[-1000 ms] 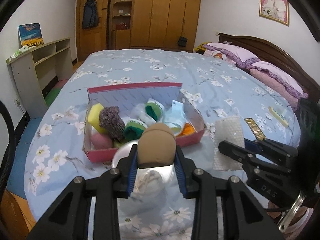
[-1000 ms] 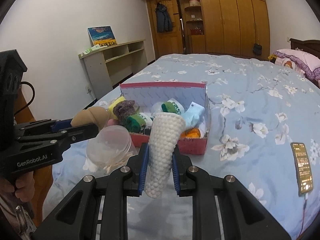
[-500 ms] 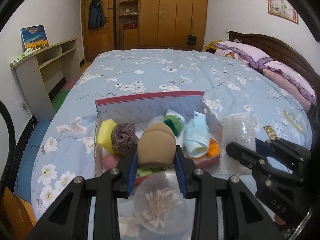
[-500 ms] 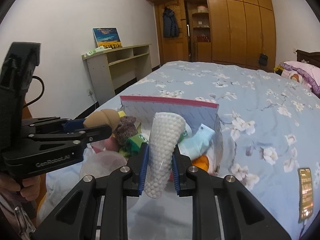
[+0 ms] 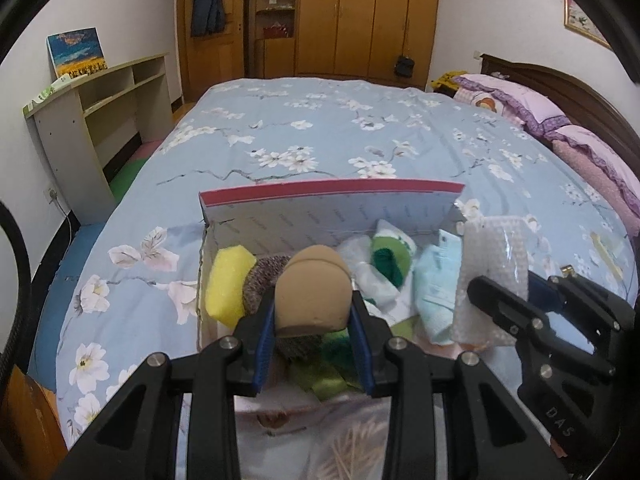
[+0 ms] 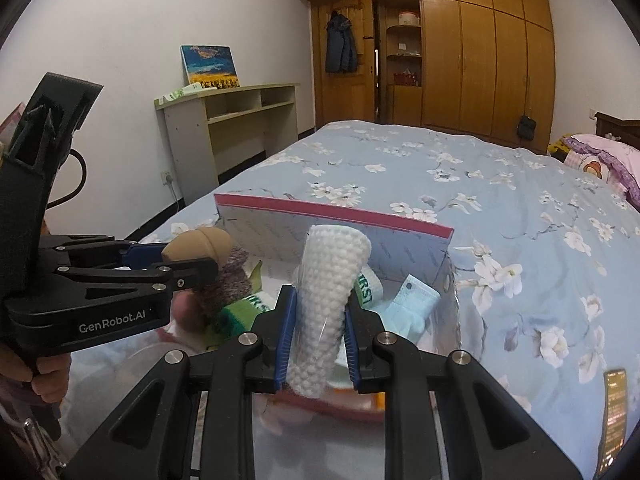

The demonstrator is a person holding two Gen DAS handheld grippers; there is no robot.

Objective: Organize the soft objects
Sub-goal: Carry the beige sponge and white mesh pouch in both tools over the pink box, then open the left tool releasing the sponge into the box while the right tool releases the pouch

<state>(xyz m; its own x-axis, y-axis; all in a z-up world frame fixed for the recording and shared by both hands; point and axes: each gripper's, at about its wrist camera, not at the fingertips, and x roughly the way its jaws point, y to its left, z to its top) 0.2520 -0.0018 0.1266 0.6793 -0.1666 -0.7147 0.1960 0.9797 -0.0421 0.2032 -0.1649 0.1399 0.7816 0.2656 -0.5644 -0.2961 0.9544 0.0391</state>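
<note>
Wide bed (image 5: 328, 136) under a blue floral cover, filling most of both views. Wooden wardrobe (image 6: 480, 64) along the far wall; pale shelf unit (image 5: 104, 120) against the side wall, with a painted canvas (image 6: 210, 64) leaning on top. Purple pillows (image 5: 532, 108) at the headboard.

On the cover, near the foot edge, an open red-rimmed cardboard box (image 5: 332, 194), lid flap standing up at its far side. Inside, packed close: yellow sponge (image 5: 228, 284) at the left wall, brown-grey knitted roll (image 6: 234, 280) just beside it, green-and-white rolled socks (image 5: 390, 256) toward the middle, light blue folded sock (image 5: 438, 284) at the right.

Left hand-held gripper (image 5: 314, 340) clamped on a tan egg-shaped sponge (image 5: 314, 292), poised over the box's near-left part; sponge upright, rounded end up, flat end down between the blue pads. Person's fingers (image 6: 48, 384) wrapped round the handle in the right wrist view.

Right hand-held gripper (image 6: 318, 344) clamped on a white knobbly roll in clear wrap (image 6: 330, 292), over the box's near-right part; long axis nearly vertical, wider end up and tipped slightly away, narrow end below the pads.

Clear round container of cotton swabs (image 5: 352, 444), blurred, on the cover in front of the box. Phone (image 6: 614, 412) flat on the cover, well right of the box.
</note>
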